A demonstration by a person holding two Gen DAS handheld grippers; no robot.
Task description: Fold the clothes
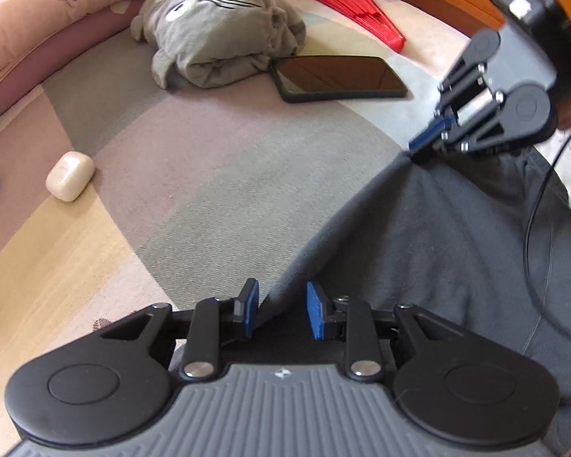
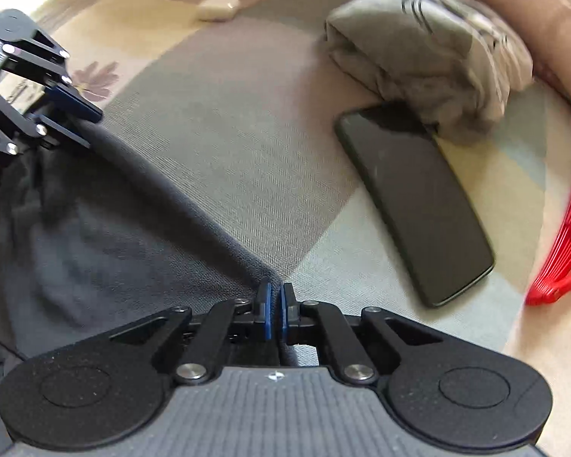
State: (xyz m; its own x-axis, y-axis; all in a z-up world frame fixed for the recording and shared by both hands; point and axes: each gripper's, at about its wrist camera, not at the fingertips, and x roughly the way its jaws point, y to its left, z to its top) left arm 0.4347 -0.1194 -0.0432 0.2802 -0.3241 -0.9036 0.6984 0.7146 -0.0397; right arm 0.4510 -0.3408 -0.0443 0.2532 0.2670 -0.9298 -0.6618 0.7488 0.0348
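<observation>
Cloth, dark grey and soft, hangs stretched between our two grippers above a patterned bedspread: the garment is limp jersey by the look of it, light, and likely to sag or slide wherever we let go. We hold it along one taut edge. Our right gripper has its jaws closed on a corner of that edge. Our left gripper shows its jaws parted around the hem, blue pads not visibly pinching, so the grip there looks loose at best. We judge the corners and hem the places to take hold; the middle would only bunch.

Open bedspread lies ahead of the taut edge, room enough to lay the garment flat. Beyond it sit a black phone, touching a folded grey cartoon-print garment, with a red fan further right and a white earbud case off left. A black cable trails across the cloth and could snag.
</observation>
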